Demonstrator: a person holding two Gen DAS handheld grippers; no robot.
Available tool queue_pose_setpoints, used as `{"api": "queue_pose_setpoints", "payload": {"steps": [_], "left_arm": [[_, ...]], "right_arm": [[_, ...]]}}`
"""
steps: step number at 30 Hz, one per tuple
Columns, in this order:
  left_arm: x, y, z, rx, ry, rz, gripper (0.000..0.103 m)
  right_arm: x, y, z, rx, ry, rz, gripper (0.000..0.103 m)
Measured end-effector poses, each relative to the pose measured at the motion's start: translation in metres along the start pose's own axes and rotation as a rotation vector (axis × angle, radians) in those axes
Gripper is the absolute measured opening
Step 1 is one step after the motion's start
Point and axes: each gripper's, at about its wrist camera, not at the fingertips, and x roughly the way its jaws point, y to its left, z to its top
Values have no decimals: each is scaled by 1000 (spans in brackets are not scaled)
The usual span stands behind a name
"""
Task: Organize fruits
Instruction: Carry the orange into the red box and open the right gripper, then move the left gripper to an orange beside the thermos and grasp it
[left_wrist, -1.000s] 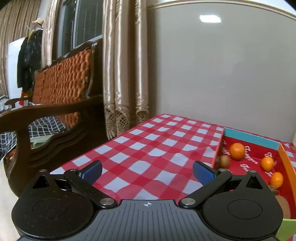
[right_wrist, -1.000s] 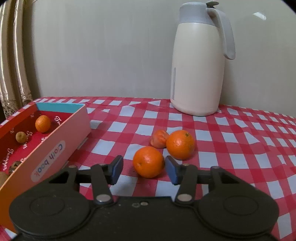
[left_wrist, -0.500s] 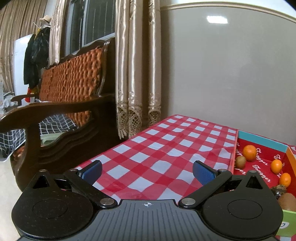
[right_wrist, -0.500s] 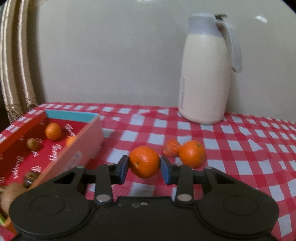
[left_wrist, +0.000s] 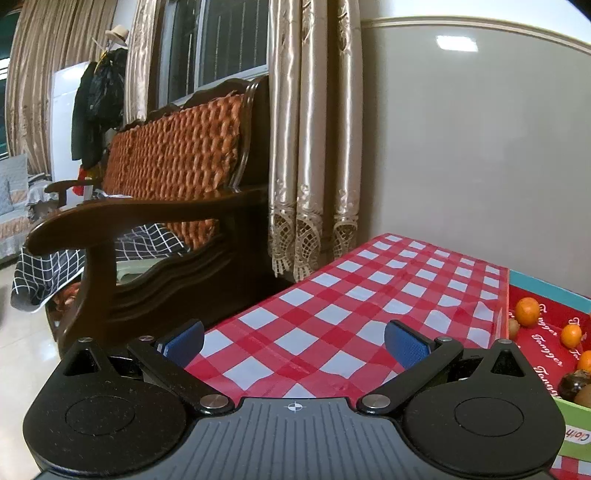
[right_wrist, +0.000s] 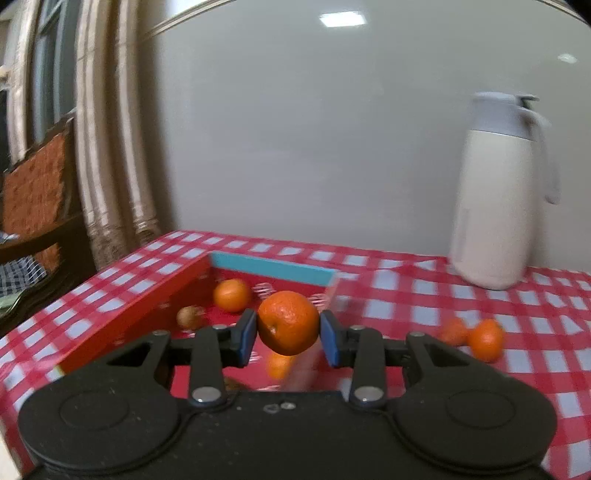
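My right gripper (right_wrist: 288, 334) is shut on an orange (right_wrist: 287, 322), held in the air over the open red box (right_wrist: 140, 306). In the box lie another orange (right_wrist: 231, 294), a brown kiwi-like fruit (right_wrist: 189, 316) and a small orange (right_wrist: 279, 365) under the held one. Two more oranges (right_wrist: 487, 339) rest on the checked cloth at the right. In the left wrist view my left gripper (left_wrist: 294, 341) stands open with nothing between its pads, over the table's left corner. The red box (left_wrist: 539, 295) shows at that view's right edge, with oranges (left_wrist: 527, 312) and dark fruit (left_wrist: 572, 384) inside.
A tall cream thermos jug (right_wrist: 496, 192) stands at the back right by the wall. A wooden bench with an orange woven back (left_wrist: 173, 158) stands left of the table, close to its edge. Curtains (left_wrist: 314, 140) hang behind the table's corner.
My right gripper closed on the nearest orange, lifted it off the cloth and swung left over the box. My left gripper drifted left, so the box slid toward its view's right edge.
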Motion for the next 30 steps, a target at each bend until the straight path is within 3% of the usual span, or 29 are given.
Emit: {"api": "queue_pose_setpoints", "payload": {"steps": [9,12,15,17,30], "left_arm": [[-1,-12,0,21,1,-23,103],[-4,-22,0,25,-2,-35,103],[-10,-38,0,41,-7,-57,103],[-14,-52,0,55,-12,-75,103],[-42,-145,-2,132,-39,-213,103]], "right_arm": [[14,42,-10,-96,50,117,37],[4,40,-11,-110,12,111,41],[-4,19,-9,-71,-20,78,54],[-8,2,-12,-54,-30,31,75],[-37,-124,-23,182,-23,-177,82]]}}
